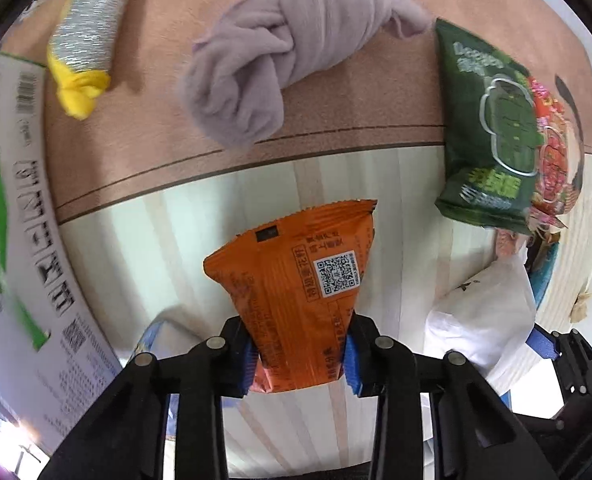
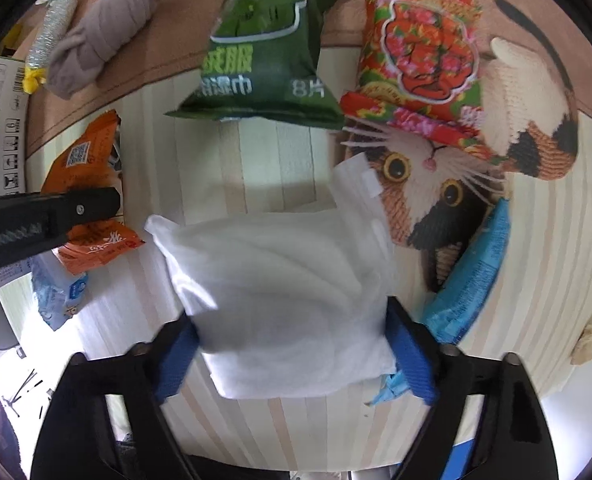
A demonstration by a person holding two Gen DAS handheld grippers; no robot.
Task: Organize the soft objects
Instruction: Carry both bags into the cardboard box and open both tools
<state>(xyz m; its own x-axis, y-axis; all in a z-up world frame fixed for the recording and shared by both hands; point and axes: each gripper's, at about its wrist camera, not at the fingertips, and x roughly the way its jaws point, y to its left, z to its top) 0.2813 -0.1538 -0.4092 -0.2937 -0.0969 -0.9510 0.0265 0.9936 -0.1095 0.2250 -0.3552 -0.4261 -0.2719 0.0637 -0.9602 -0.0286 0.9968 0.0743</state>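
My left gripper [image 1: 300, 360] is shut on an orange packet [image 1: 296, 276] and holds it over the striped mat [image 1: 175, 240]. The same packet shows at the left of the right wrist view [image 2: 83, 168], with the left gripper's black finger across it. My right gripper [image 2: 291, 352] is shut on a white soft pack [image 2: 279, 292], which also shows at the right of the left wrist view [image 1: 484, 320]. A knotted lilac cloth [image 1: 279, 60] lies on the tan surface ahead, also seen in the right wrist view [image 2: 107, 28].
A green wipes pack [image 2: 263, 40] and a red floral pack [image 2: 420, 64] lie ahead. A blue packet [image 2: 472, 272] lies right, a pale blue one [image 2: 59, 296] left. A silver-and-yellow bundle [image 1: 83, 40] and a printed box [image 1: 19, 208] sit left. The mat carries a cat picture [image 2: 436, 184].
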